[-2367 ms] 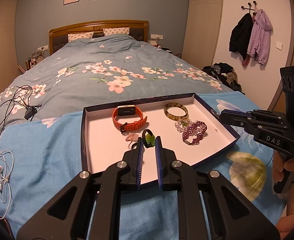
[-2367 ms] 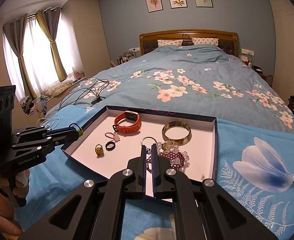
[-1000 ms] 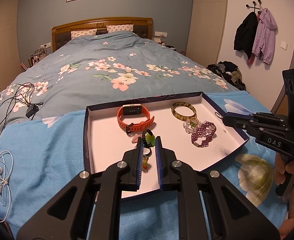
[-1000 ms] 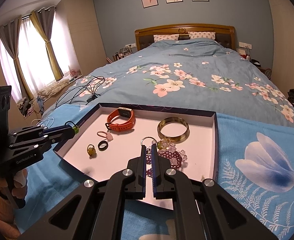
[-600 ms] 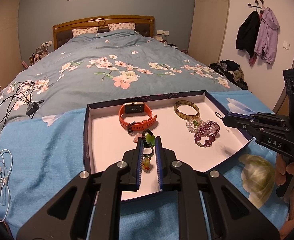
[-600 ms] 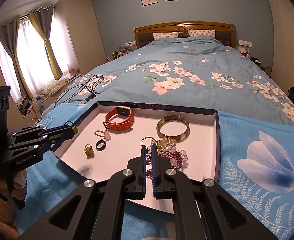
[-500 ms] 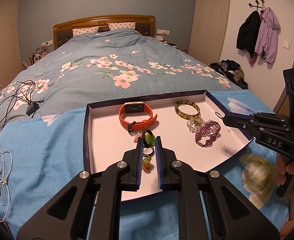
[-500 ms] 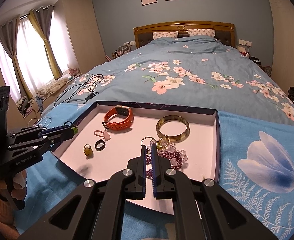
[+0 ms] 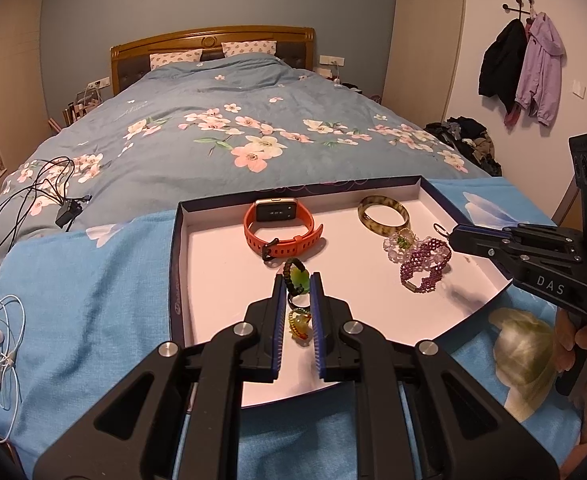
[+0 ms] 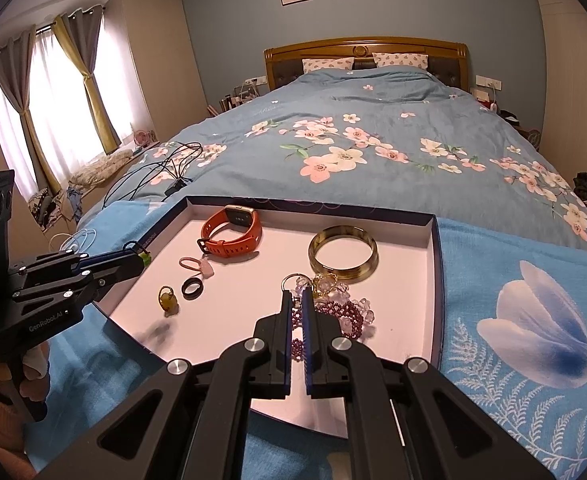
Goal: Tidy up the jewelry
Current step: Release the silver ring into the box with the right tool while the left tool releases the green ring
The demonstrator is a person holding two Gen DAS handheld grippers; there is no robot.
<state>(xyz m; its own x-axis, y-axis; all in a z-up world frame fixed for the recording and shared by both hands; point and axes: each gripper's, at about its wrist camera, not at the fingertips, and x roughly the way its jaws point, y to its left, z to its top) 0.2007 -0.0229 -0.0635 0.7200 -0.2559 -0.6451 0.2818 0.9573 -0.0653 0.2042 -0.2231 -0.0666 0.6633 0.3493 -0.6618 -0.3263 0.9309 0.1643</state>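
Jewelry sat mostly loose in a shallow tray (image 9: 175, 264) on the blue blanket at the foot of the bed.
- Orange watch (image 9: 281, 232): by the far edge, left of middle.
- Bangle (image 10: 343, 254): toward the far right corner.
- Purple bead bracelet (image 9: 423, 266) and clear bead bracelet (image 9: 393, 244): touching, along the right edge.
- Black ring (image 10: 192, 289) and amber ring (image 10: 167, 298): just beside each other, left of middle toward the near edge. Pink loop (image 10: 195, 265) lay between them and the watch.

Left gripper (image 9: 296, 276) was clamped on a green charm (image 10: 145, 258) with a dark cord loop, held above the tray. Right gripper (image 10: 296, 296) was fully closed, pinching a thin metal ring (image 10: 289, 280) at its tips over the bead bracelets.

Our handling guesses:
- All of it looked light.
- Rings and bangle looked stiff and smooth, so likely to slip. We'd pinch across the band or rim.
- Bead bracelets looked floppy and would sag, so we'd take a bunched section.
- Watch strap looked rubbery and grippy, so we'd grab it there.
- Glassy pieces might chip if dropped.

Writing: "DAS" (image 9: 549, 285) on the right gripper's side and "GenRobot.AI" (image 10: 49, 322) on the left one. We couldn't read the print on the tray's left rim or the watch screen.
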